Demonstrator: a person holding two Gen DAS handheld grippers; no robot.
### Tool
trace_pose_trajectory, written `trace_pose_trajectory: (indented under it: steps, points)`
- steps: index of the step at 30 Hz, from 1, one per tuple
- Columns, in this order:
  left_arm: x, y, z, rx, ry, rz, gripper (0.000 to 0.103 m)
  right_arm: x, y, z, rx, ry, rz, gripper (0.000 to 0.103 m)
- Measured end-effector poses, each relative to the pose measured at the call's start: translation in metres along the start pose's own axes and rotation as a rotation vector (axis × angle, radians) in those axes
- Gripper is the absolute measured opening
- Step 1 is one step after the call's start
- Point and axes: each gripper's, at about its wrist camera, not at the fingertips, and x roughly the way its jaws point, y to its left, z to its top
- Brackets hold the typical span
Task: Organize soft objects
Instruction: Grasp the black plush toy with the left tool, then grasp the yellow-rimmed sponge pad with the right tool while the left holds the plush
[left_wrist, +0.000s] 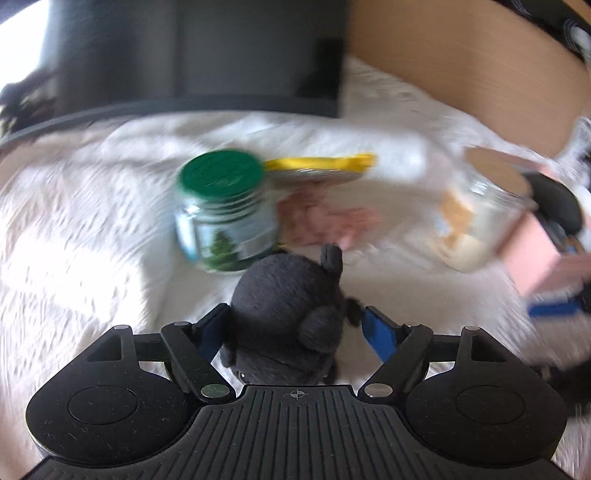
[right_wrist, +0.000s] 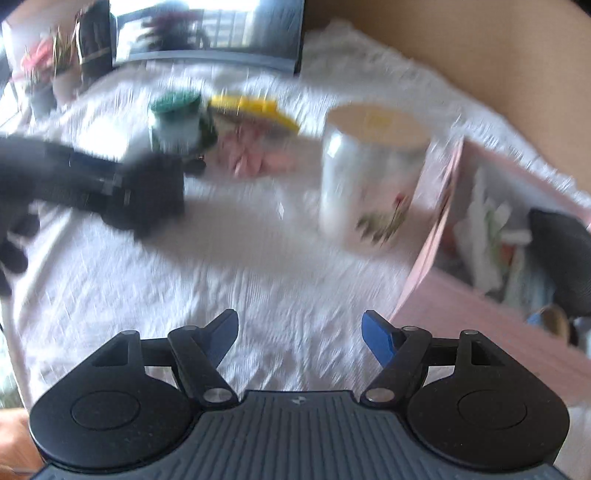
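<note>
- I'm working in a home, on a surface under a crinkled white cloth (right_wrist: 229, 280).
- Potted plants (right_wrist: 48, 70) stand beside a dark screen (right_wrist: 207, 29).
- Household jars (left_wrist: 225, 206), a flowered cup (right_wrist: 369, 177) and a pink box (right_wrist: 480, 258) sit around.

Each camera sits just behind its hand-held gripper, looking forward and down along the fingers, close over the white textured cloth (right_wrist: 229, 273) on the bench. Both views share the green-lidded glass jar (left_wrist: 225, 210) ahead and the pale jar with a tan lid (right_wrist: 369, 177) ahead to the right.
</note>
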Motion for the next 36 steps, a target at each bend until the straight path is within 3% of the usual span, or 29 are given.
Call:
trace_pose_trajectory:
  steps: [3,10,14,20,24,28,30,31,36]
  points:
    - [0.004,0.007,-0.002,-0.054,-0.007,-0.006,0.081,0.009,0.002,-0.008,0.002,0.042,0.024,0.075]
    - [0.005,0.013,0.001,-0.111,-0.029,-0.041,0.081,0.01,0.005,-0.018,-0.011,0.02,0.051,0.093]
    - [0.002,0.02,0.003,-0.161,-0.04,-0.066,0.073,0.014,0.011,-0.019,-0.034,0.029,0.068,0.103]
    - [-0.003,0.036,-0.008,-0.289,-0.044,-0.107,0.074,0.015,0.012,-0.019,-0.023,0.027,0.044,0.103]
    - [0.001,0.039,-0.011,-0.297,-0.04,-0.12,0.078,0.016,0.019,-0.021,-0.009,0.022,0.001,0.103]
    - [0.009,0.037,-0.01,-0.294,-0.004,-0.151,0.079,0.019,0.02,-0.014,-0.042,0.047,0.019,0.103]
    - [0.005,0.037,-0.011,-0.282,-0.019,-0.156,0.077,0.019,0.025,-0.003,-0.08,0.071,0.019,0.096]
    - [0.002,0.039,-0.011,-0.283,-0.027,-0.162,0.077,0.017,0.029,0.005,-0.105,0.069,0.01,0.087]
    - [-0.025,0.065,-0.008,-0.34,-0.081,-0.21,0.076,-0.009,0.056,0.069,-0.206,-0.082,-0.042,0.085]
